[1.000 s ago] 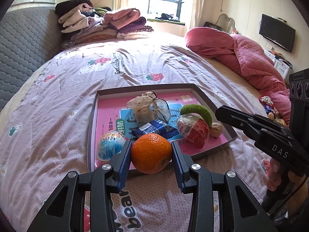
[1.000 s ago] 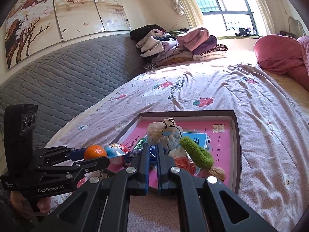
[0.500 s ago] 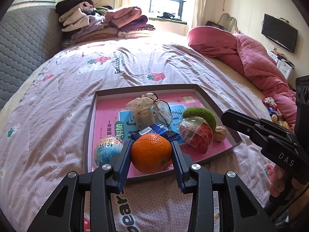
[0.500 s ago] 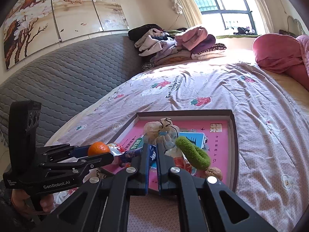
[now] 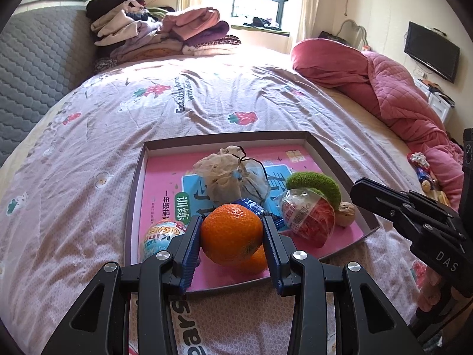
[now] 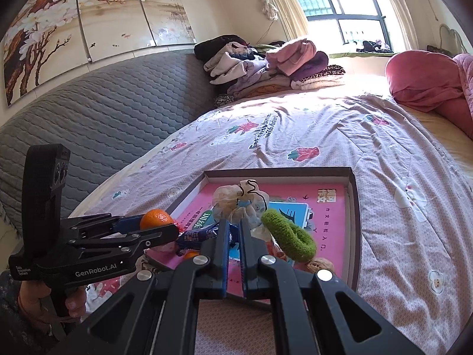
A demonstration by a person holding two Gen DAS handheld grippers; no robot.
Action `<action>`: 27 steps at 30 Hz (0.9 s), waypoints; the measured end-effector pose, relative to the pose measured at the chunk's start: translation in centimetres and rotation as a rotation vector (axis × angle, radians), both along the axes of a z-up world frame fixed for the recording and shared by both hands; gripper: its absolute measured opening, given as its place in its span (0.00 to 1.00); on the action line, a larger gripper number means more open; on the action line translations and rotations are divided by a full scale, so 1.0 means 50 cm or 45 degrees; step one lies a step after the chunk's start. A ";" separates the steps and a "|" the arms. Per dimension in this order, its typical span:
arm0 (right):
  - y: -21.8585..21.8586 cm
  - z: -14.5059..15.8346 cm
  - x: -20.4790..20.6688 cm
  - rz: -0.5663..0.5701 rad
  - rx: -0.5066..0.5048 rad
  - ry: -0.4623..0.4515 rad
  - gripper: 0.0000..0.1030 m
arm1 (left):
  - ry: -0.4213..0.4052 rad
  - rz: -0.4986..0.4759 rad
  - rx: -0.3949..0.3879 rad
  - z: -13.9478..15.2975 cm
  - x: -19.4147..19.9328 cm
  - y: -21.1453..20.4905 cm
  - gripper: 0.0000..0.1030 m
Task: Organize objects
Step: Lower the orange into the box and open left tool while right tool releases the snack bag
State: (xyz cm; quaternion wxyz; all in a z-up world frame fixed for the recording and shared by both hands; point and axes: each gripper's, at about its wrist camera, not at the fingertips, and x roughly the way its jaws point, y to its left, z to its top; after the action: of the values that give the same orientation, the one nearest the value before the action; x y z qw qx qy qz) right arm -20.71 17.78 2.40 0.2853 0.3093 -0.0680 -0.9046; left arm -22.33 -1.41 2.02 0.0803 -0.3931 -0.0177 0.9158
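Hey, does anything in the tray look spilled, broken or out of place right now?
Nothing spilled or broken. The left gripper holds an orange over the tray; a second orange sits underneath.

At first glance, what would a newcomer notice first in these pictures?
First the orange, clamped in the left gripper just above the near edge of the tray on the bed. Next the clutter inside: a mesh pouch mid-tray and a green ring at its right. The right gripper is shut and empty.
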 end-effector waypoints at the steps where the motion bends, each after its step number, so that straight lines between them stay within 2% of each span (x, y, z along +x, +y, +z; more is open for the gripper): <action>1: 0.000 0.000 0.000 0.001 0.001 -0.002 0.06 | 0.000 0.002 -0.002 -0.002 -0.004 -0.001 0.40; 22: 0.004 -0.041 -0.052 -0.036 0.046 -0.052 0.06 | -0.087 0.043 0.006 -0.068 -0.080 -0.020 0.40; 27: 0.005 -0.048 -0.058 -0.037 0.049 -0.061 0.06 | -0.078 0.034 -0.001 -0.072 -0.089 -0.015 0.41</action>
State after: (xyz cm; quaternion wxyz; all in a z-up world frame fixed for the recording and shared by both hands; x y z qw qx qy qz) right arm -23.60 18.03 -0.01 0.2645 0.3355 -0.0618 -0.9020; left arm -26.80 -2.18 -1.58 0.0674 -0.4206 -0.0252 0.9044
